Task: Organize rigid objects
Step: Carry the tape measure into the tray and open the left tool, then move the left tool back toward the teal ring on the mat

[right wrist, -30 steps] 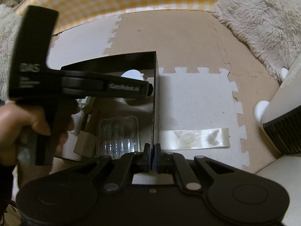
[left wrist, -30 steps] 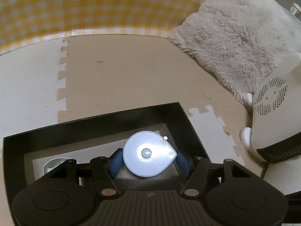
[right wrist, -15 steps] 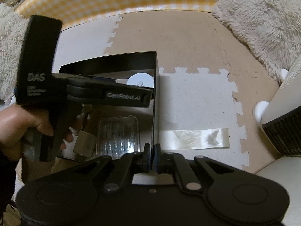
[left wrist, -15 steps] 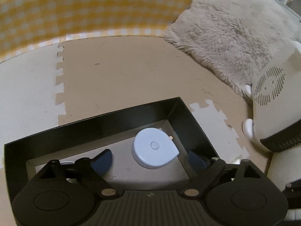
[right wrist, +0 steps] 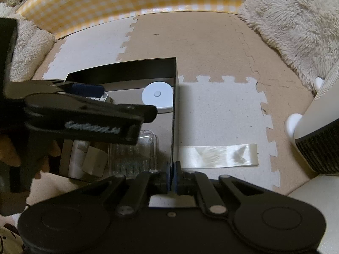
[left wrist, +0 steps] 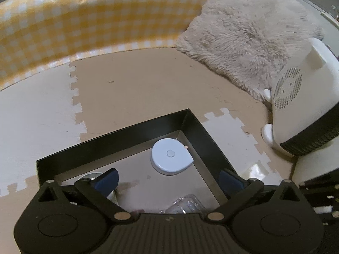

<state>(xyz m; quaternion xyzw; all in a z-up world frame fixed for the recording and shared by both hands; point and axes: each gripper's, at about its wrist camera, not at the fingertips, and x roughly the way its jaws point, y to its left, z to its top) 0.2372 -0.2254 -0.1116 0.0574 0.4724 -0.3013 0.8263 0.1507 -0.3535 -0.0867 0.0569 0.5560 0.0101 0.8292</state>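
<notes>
We observe the left gripper (left wrist: 168,180) above the black rectangular open-top box (left wrist: 118,135), its blue-padded jaws spread wide, having just been opening; nothing lies between them. The pale blue teardrop-shaped plastic tape measure (left wrist: 170,159) lies flat on the box floor in the far right corner, just beside the two walls that meet there and clear of both blue fingertips (left wrist: 107,178). In the right wrist view the same tape measure (right wrist: 157,94) sits against the right-hand wall of the box (right wrist: 174,110), and the left gripper (right wrist: 89,91) reaches in from the left, held by a hand (right wrist: 8,148) at the frame edge. The right gripper (right wrist: 173,174) is clenched, its fingertips pressed together at the near end of that right-hand wall; we cannot tell whether the wall's edge is caught between them. Also inside the box we note a clear ribbed plastic case (right wrist: 133,154) near the right wall, a small tan cardboard carton (right wrist: 94,162) to its left, and a silver metallic item (left wrist: 93,176) partly hidden behind the left fingertip. The box rests on beige and white interlocking foam floor mats (left wrist: 137,89). A strip of shiny clear tape (right wrist: 218,155) lies on a white mat just right of the box. A white fan heater with a black grille (left wrist: 300,110) stands at right, a grey shaggy cushion (left wrist: 243,31) beyond it, and a yellow gingham barrier (left wrist: 84,19) closes the far side.
</notes>
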